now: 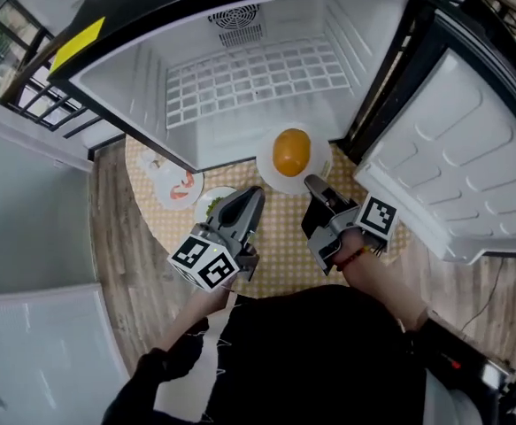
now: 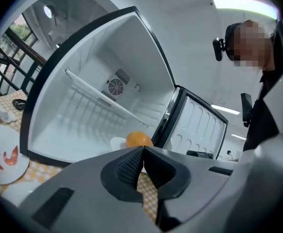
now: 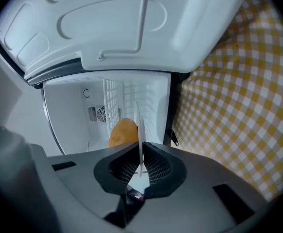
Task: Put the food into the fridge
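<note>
Pinched plate [image 1: 271,177], fridge [image 1: 134,87] dead ahead
The right gripper [image 1: 314,185] clamps its near rim; the orange [image 1: 291,151] on it sits beyond the jaws at the fridge's front edge. The left gripper [image 1: 250,199], closed and empty, hangs alongside.

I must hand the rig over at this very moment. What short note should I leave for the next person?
Left gripper: shut, empty, over the table.
Right gripper: shut on the rim of the plate that carries the orange.
Done: the door is open; the plate is at the mouth of the fridge.
Left: slide it in and release. Then the shrimp plate and a third plate, both on the table, the third partly under the left gripper.
</note>
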